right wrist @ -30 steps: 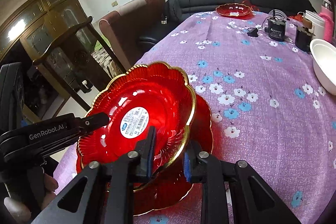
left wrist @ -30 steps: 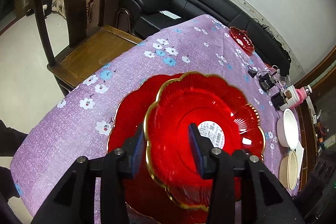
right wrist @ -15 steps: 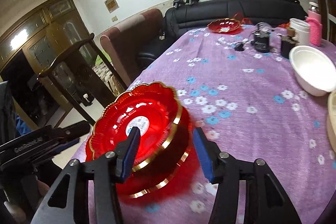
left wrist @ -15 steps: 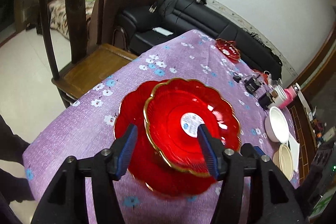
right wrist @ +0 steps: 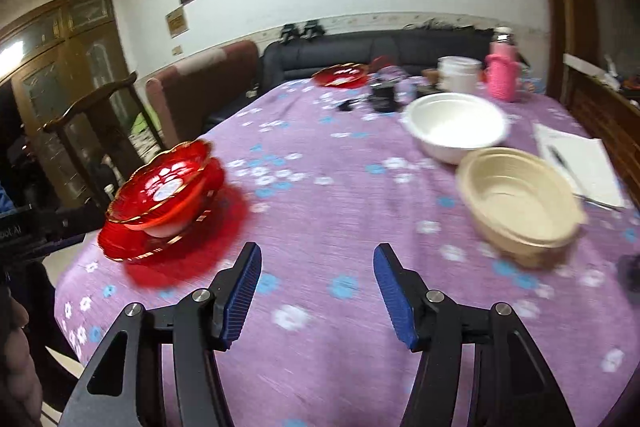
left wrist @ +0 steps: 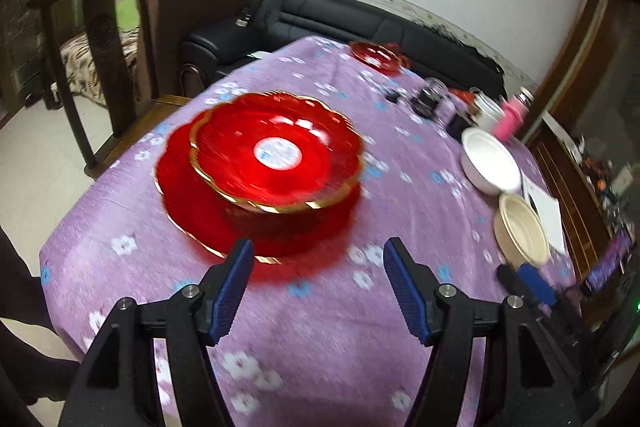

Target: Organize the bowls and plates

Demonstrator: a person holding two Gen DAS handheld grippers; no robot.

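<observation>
Both hand-held tools look alike: the left gripper (left wrist: 319, 283) and the right gripper (right wrist: 317, 281) each carry two matte black plastic arms with triangular cut-outs and round silver screws at the joints. Their fingers (left wrist: 233, 285) are lined with ribbed blue pads. White lettering marks the left one's black body (right wrist: 10, 233).

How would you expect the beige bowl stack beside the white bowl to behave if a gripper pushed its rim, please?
The beige bowl stack looks thin-walled and disposable, so probably light; it would likely slide on the purple tablecloth or tip. Its rim may flex rather than break.
</observation>
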